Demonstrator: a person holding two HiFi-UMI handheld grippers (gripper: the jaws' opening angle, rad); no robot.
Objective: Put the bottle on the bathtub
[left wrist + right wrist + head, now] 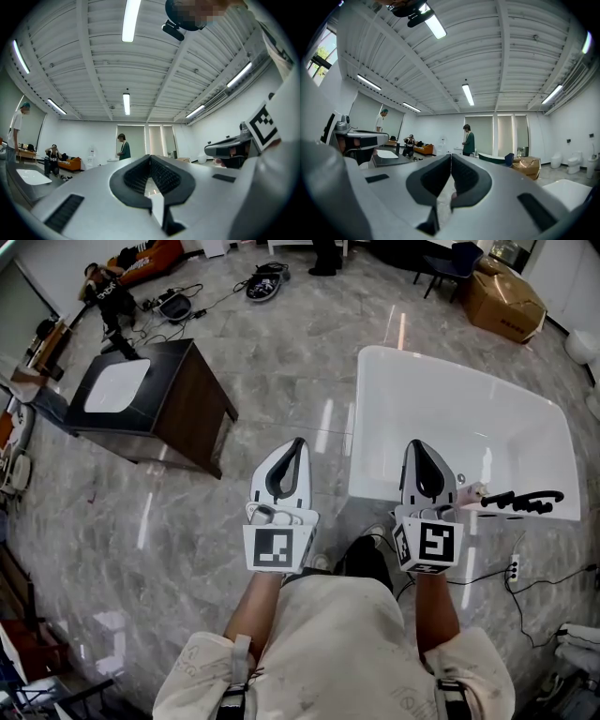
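Note:
I see no bottle clearly in any view. The white bathtub (525,418) stands on the floor at the right, and its corner shows in the right gripper view (567,190). A small pale pink thing (472,491) lies on its near rim beside a black faucet (525,502); I cannot tell what it is. My left gripper (298,442) is held level over the floor left of the tub, jaws shut and empty (150,157). My right gripper (412,444) hangs over the tub's near rim, jaws shut with nothing between them (451,155).
A dark cabinet with a white basin (141,399) stands at the left. A cardboard box (506,301), a dark chair (450,263) and cables (187,301) lie further back. A power strip (514,568) sits by my feet. People (468,140) stand across the room.

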